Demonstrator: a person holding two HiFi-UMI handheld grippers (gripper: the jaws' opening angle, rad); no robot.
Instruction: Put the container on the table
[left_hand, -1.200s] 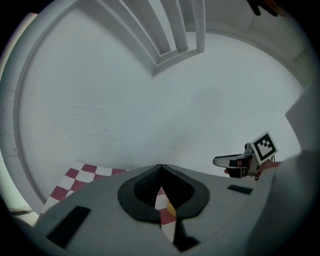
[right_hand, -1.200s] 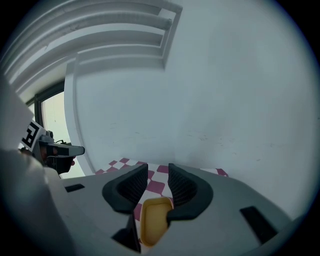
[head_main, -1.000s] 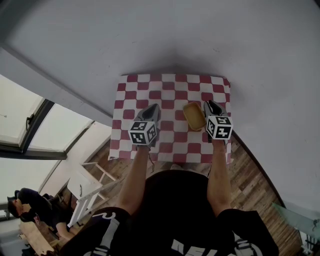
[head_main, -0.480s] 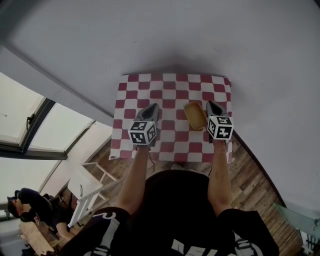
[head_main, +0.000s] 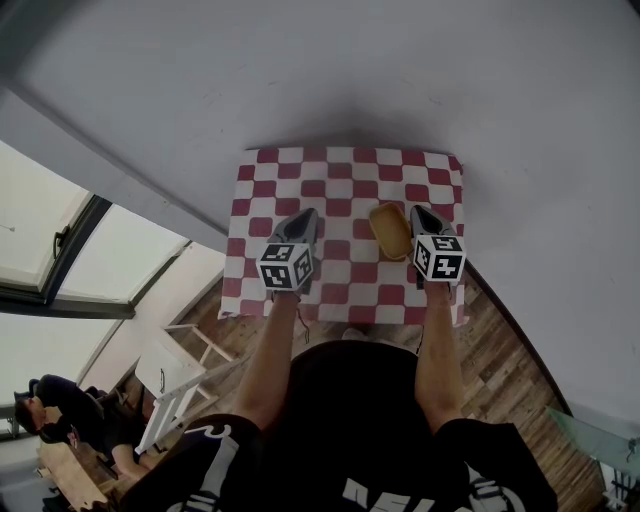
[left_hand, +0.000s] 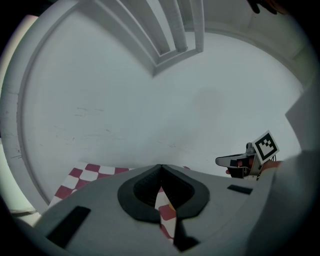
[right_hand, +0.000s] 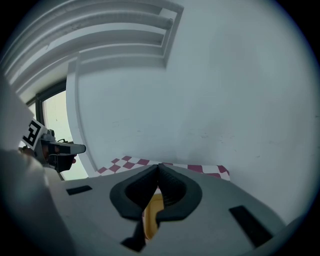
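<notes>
Though its pads meet along their whole length, the right gripper (right_hand: 159, 167) shows a strip of yellow in the slot beneath them. That strip is the container (head_main: 390, 230), and whether the pads nip its edge I cannot tell.

From the head view the container is a shallow, open tub of tan-yellow plastic (much the colour of butter). It is oblong with rounded corners, and its rim is a shade paler than its inside. It sits over the right half of the table (head_main: 345, 170), which is covered by a red-and-white checked cloth (head_main: 250, 250). Its long side runs away from the person, slightly slanted, and its right edge is hard against the right gripper's left side.

The left gripper (head_main: 303, 215) is well apart from the container, over the cloth's middle-left. Its jaws are likewise closed together, with only cloth squares visible through the slot under its pads. Both grippers point toward the grey wall (head_main: 400, 80) behind the table, tilted a little downward.
</notes>
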